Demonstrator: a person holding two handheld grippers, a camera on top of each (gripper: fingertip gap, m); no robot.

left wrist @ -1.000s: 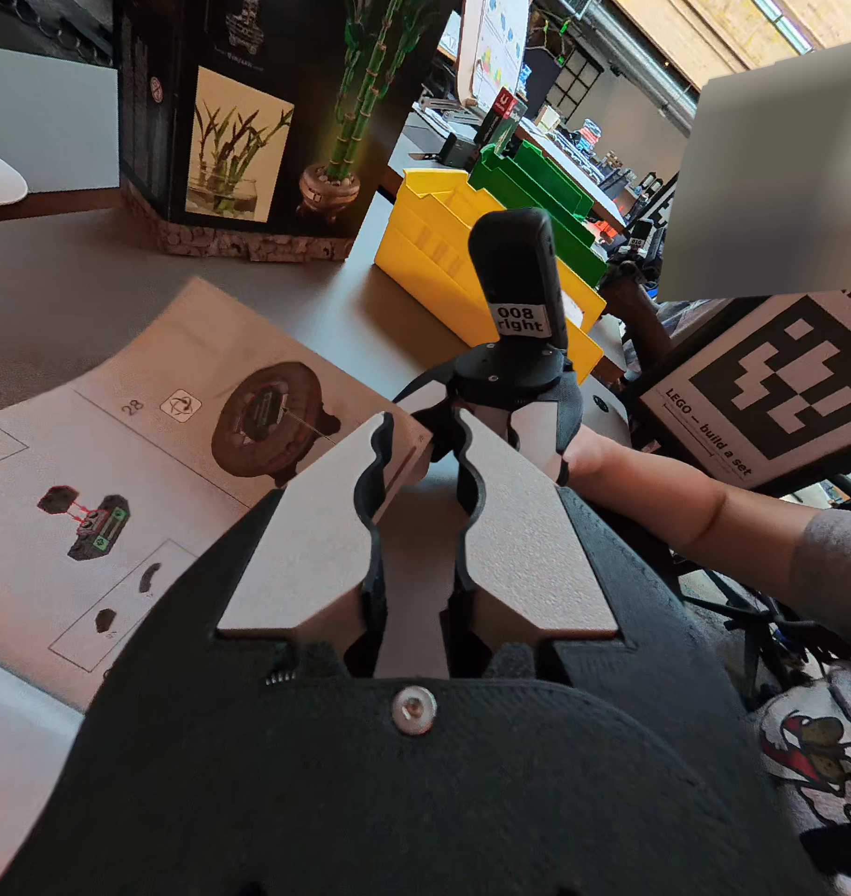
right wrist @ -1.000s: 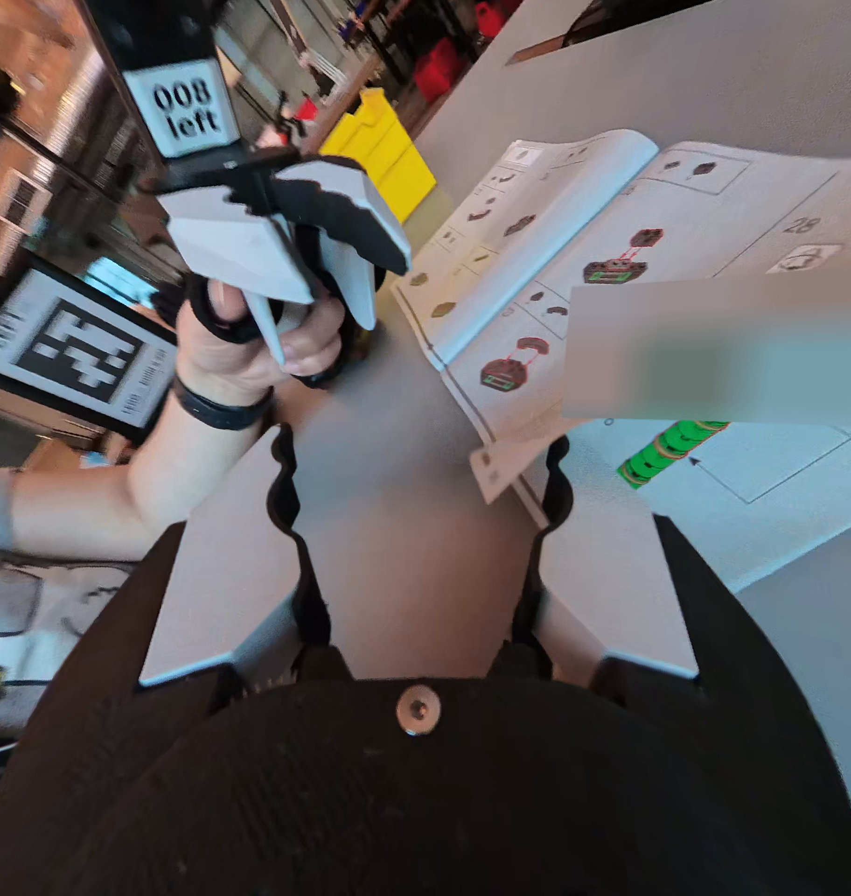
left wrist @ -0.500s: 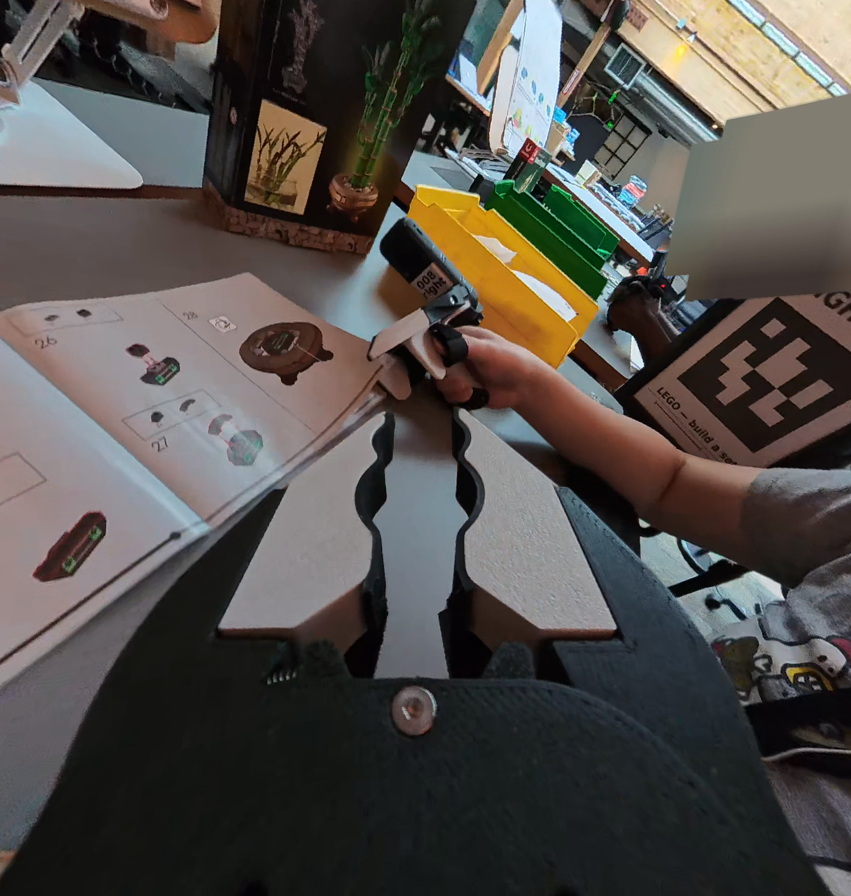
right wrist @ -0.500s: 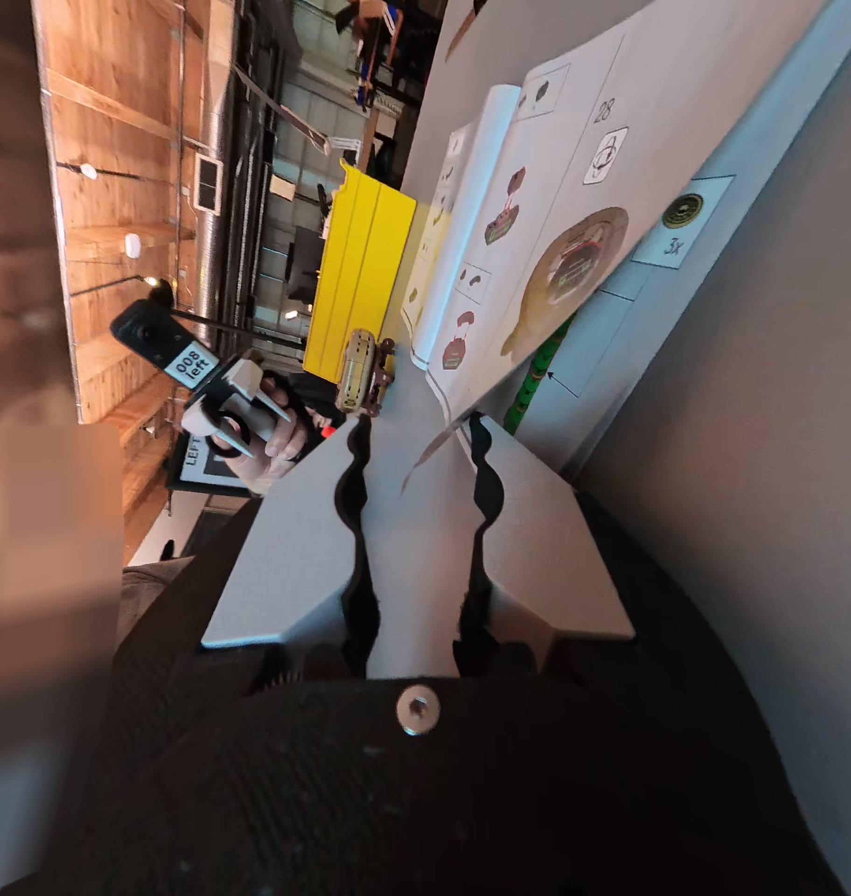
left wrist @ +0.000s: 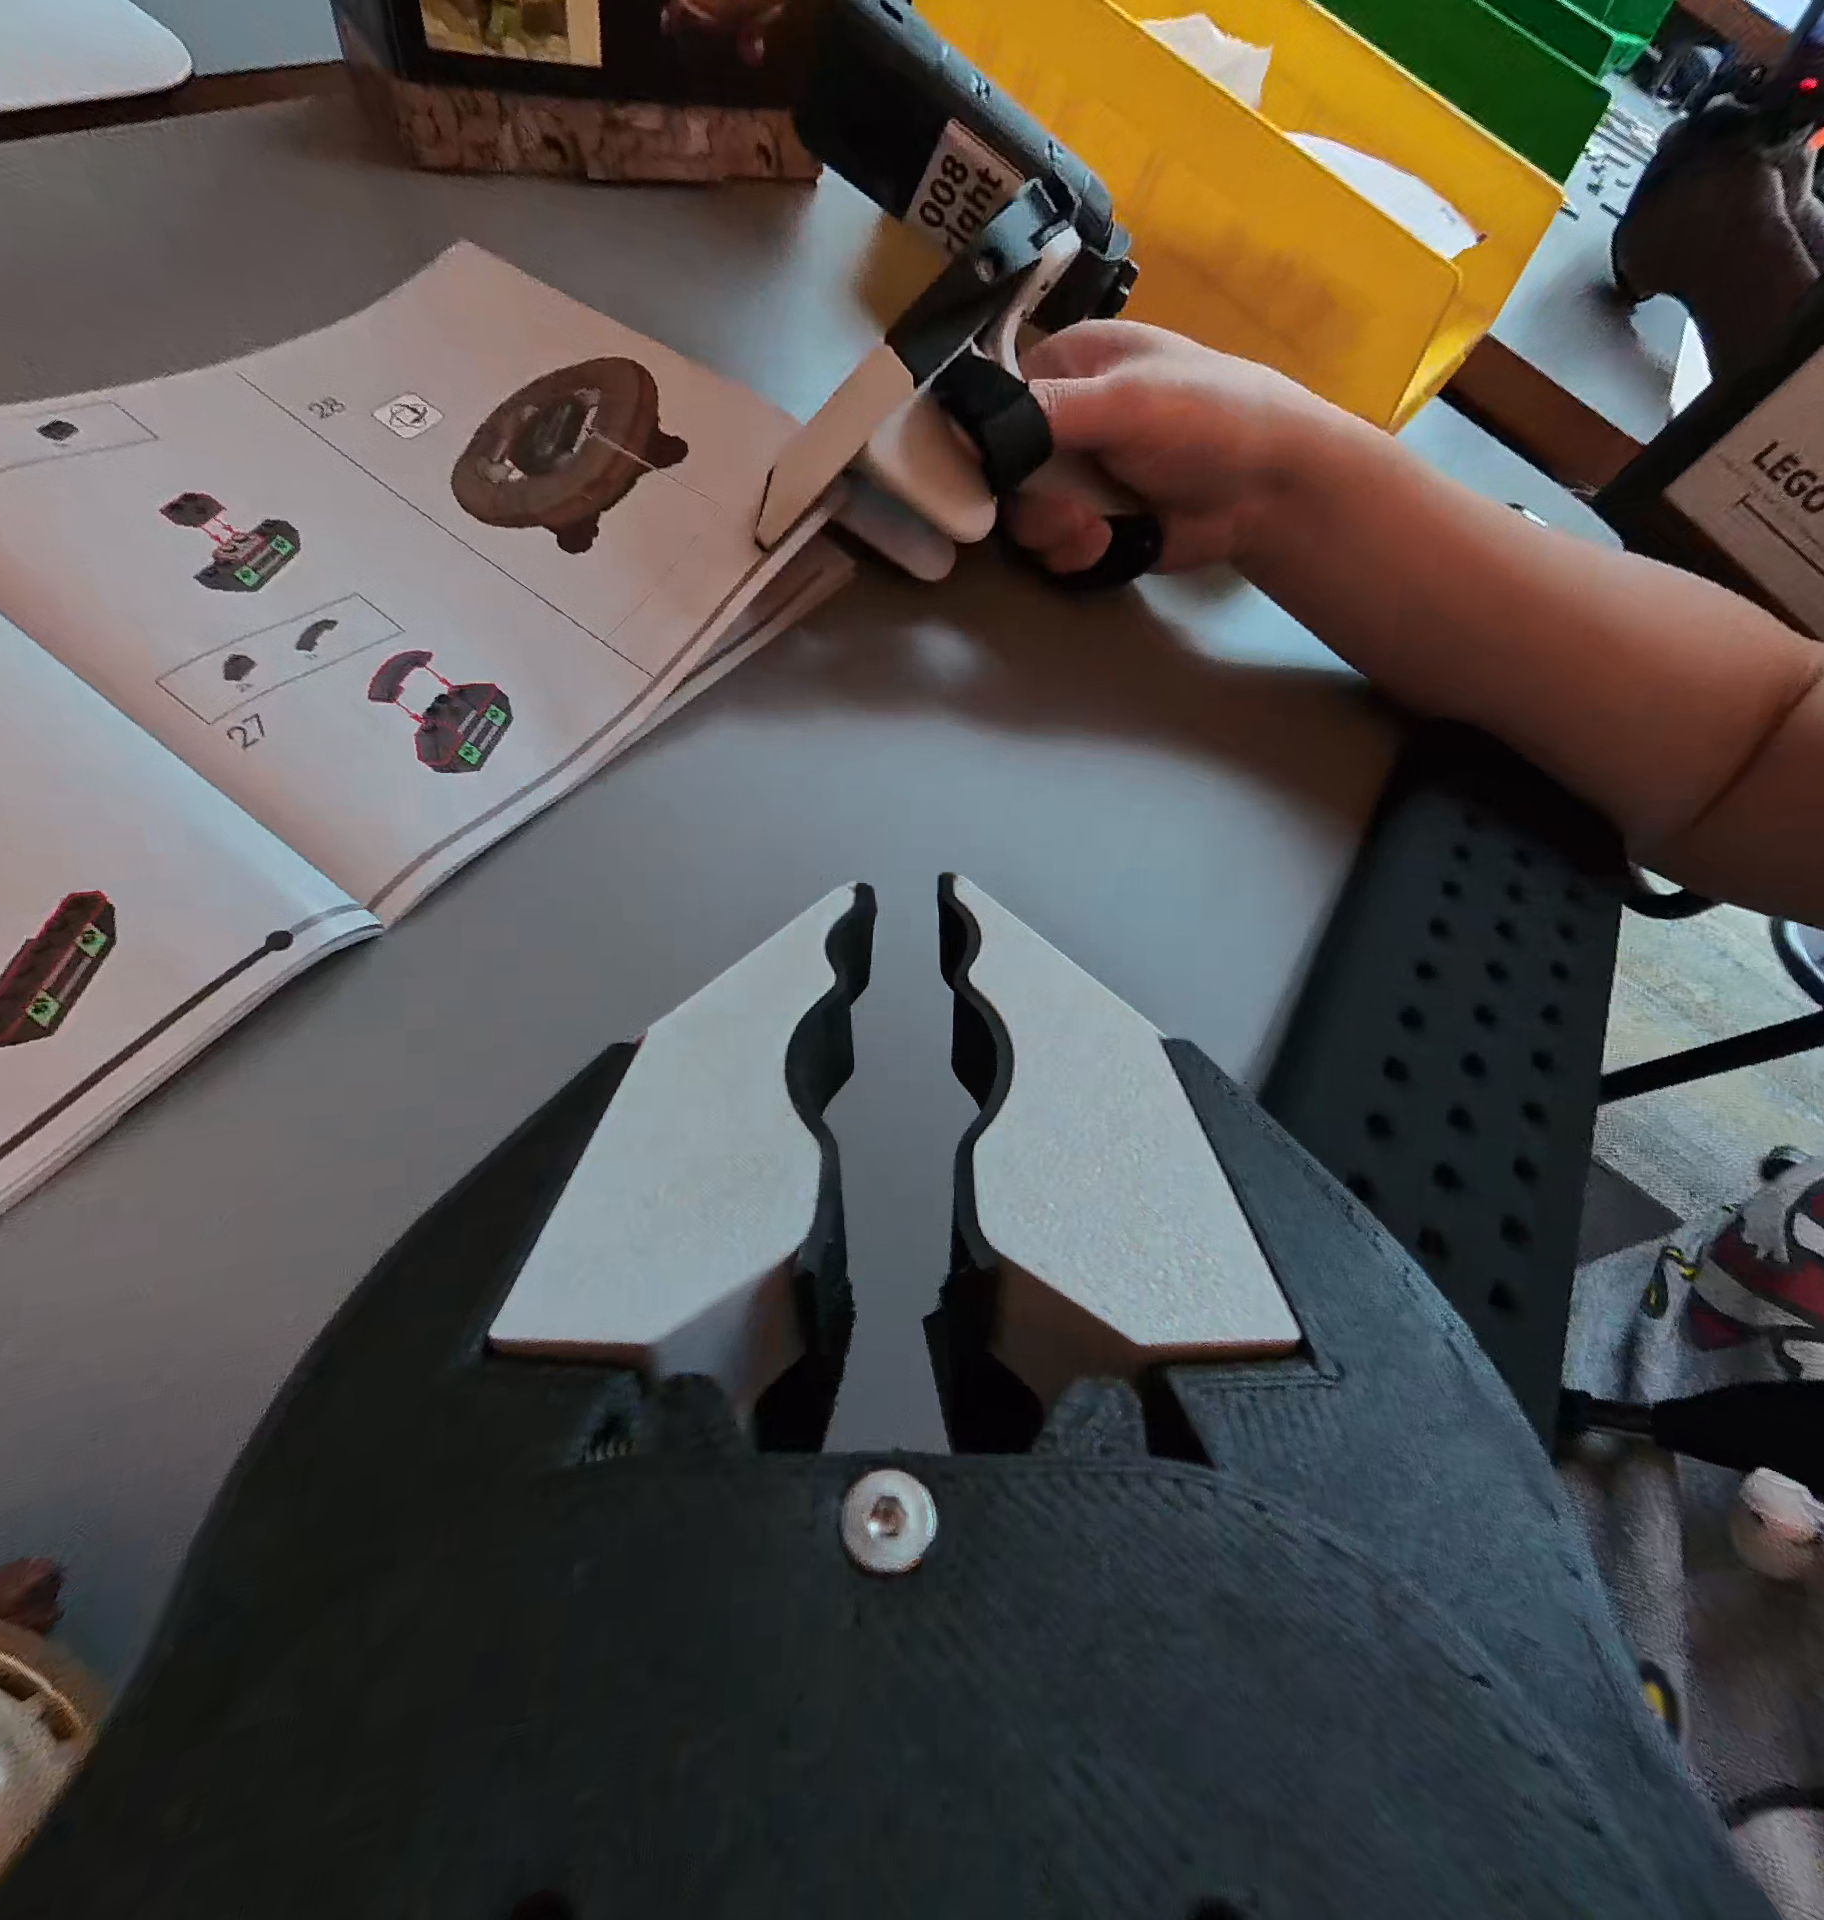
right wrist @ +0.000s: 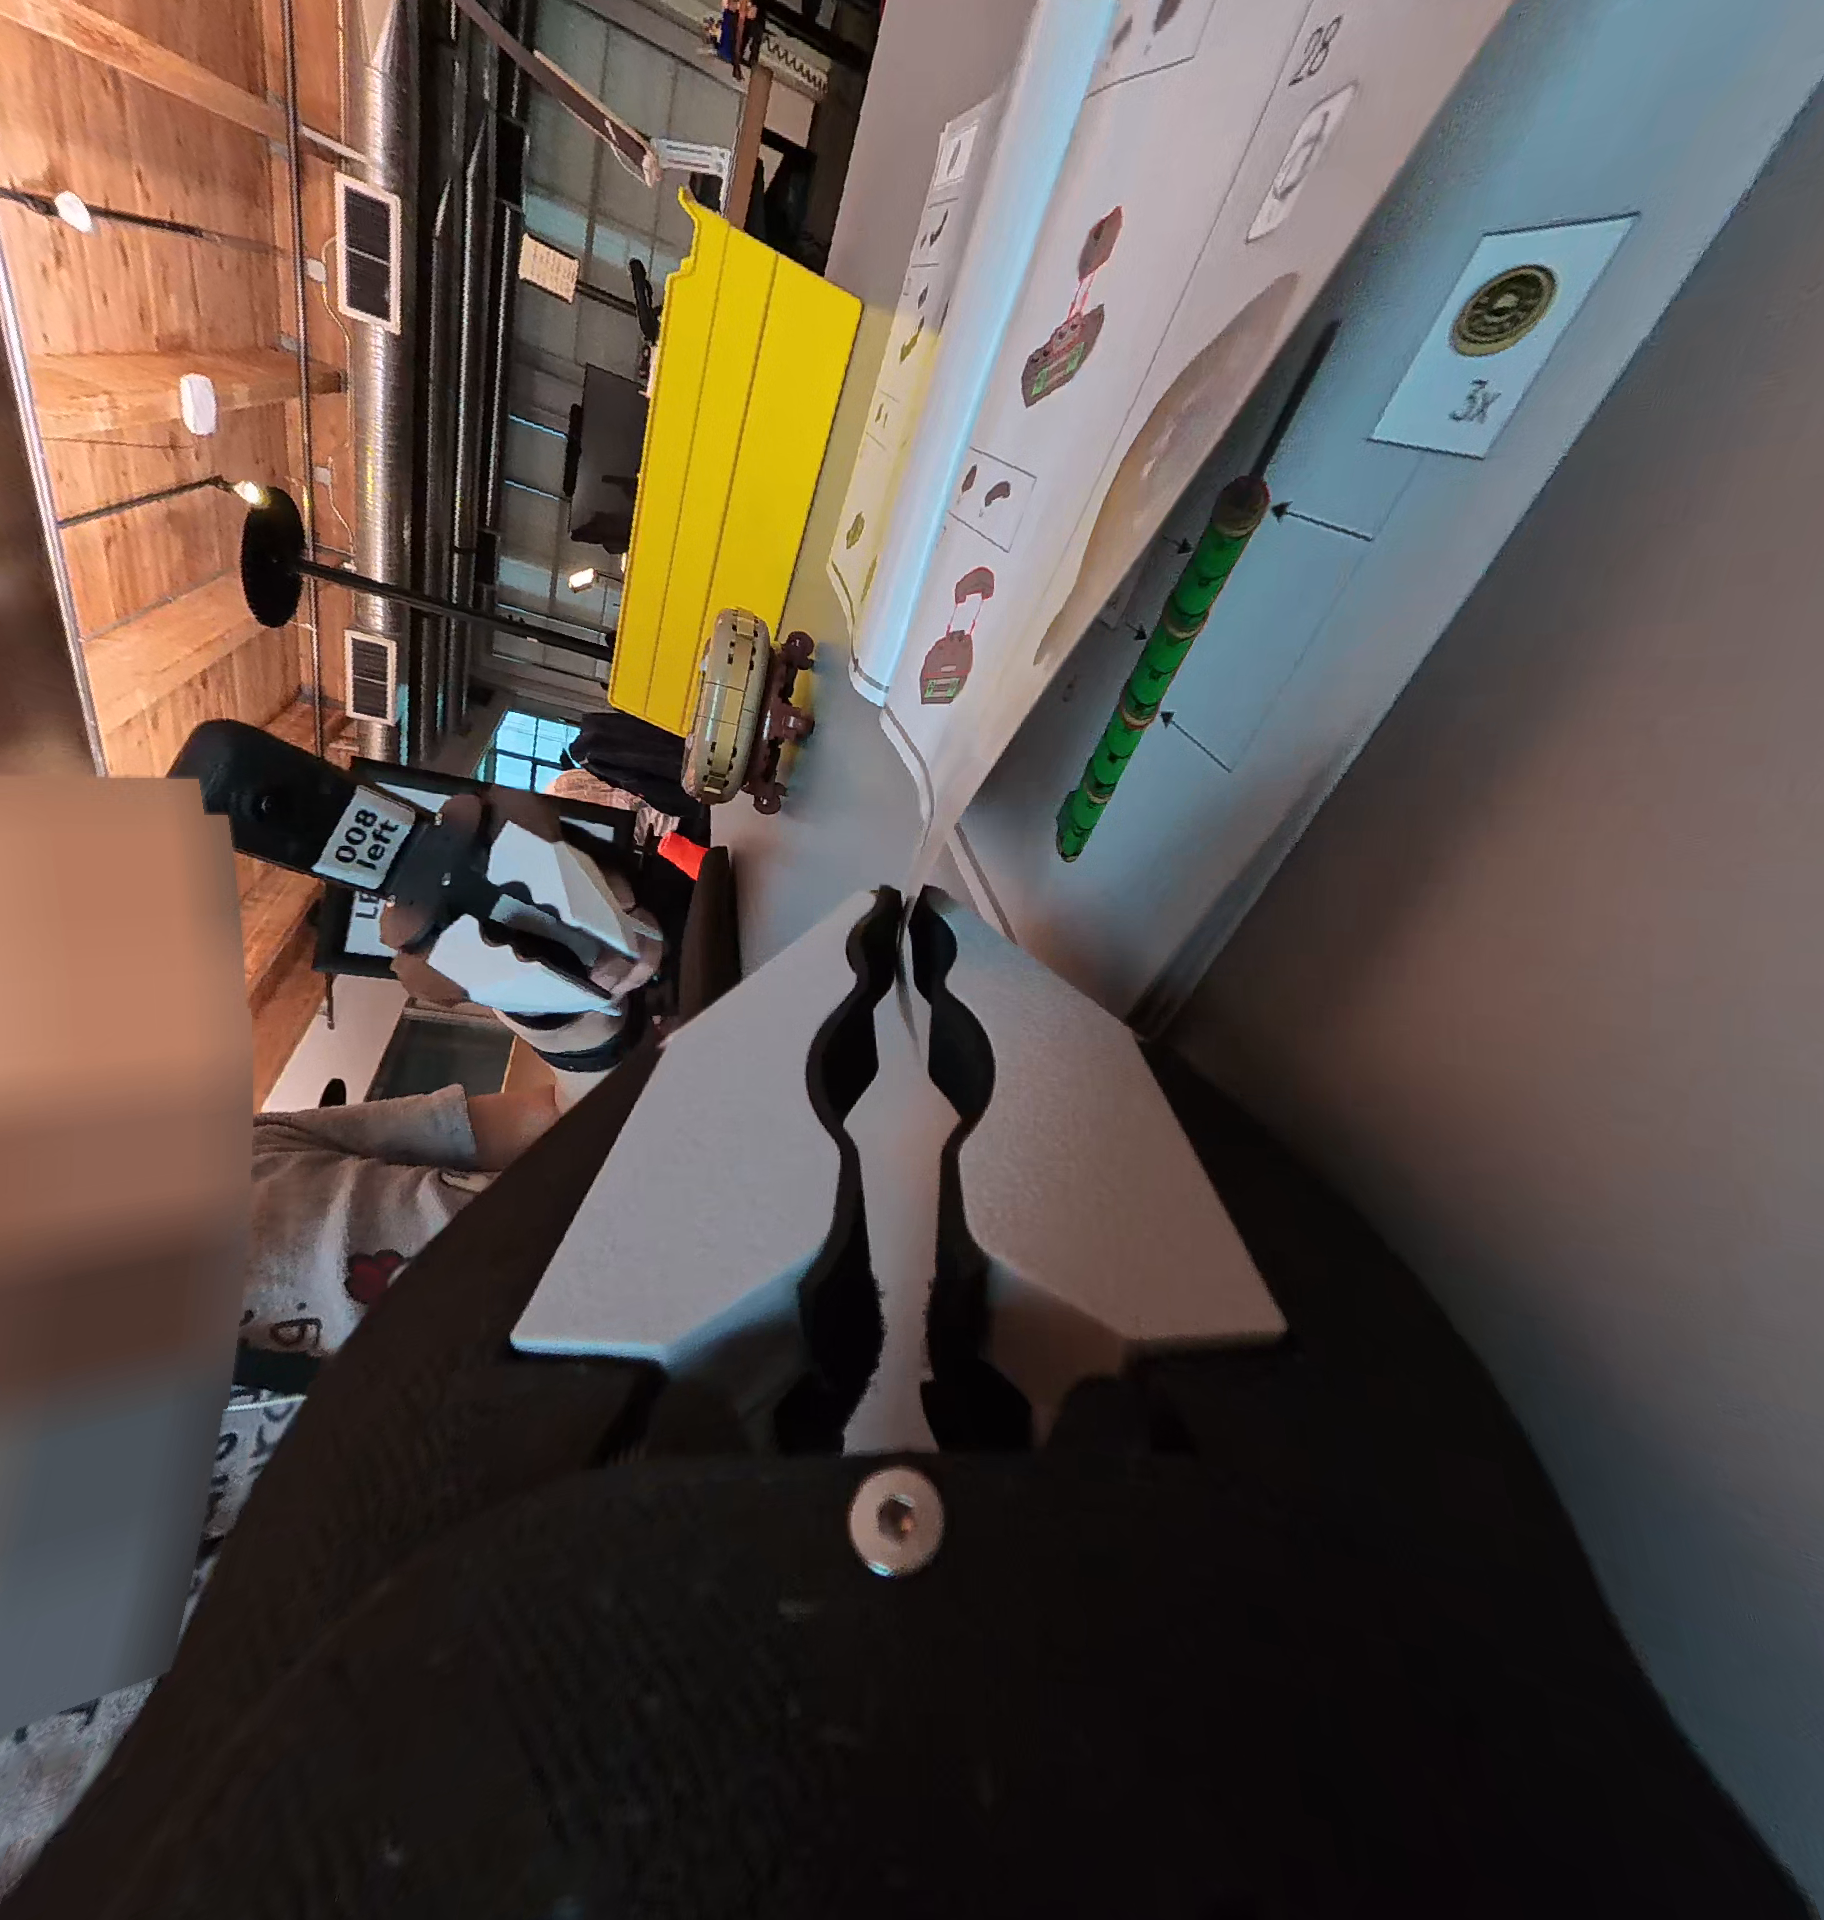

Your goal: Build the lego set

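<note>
The open instruction booklet [left wrist: 368, 582] lies on the grey table [left wrist: 939, 748]. My right gripper [left wrist: 814, 535] is rolled onto its side at the booklet's right edge and is shut on the corner of a page. In the right wrist view the thin page edge [right wrist: 923, 831] runs between its tips [right wrist: 897, 904]. My left gripper [left wrist: 903, 894] hovers over bare table in front of the booklet, empty, with only a narrow slit between its fingers. It also shows in the right wrist view [right wrist: 627, 966]. A tan and brown lego build [right wrist: 736, 717] stands near the booklet.
A yellow bin [left wrist: 1251, 208] and a green bin [left wrist: 1459, 73] stand behind the right hand. The dark lego box [left wrist: 575, 94] is at the back. A black perforated chair back [left wrist: 1448, 1039] is at the table's right edge. Some 15 cm of space lies between my two pairs of fingers.
My right gripper has rolled onto its side and gone from wide open to shut on the page corner. My left gripper has drawn back from it and its fingers have narrowed.
</note>
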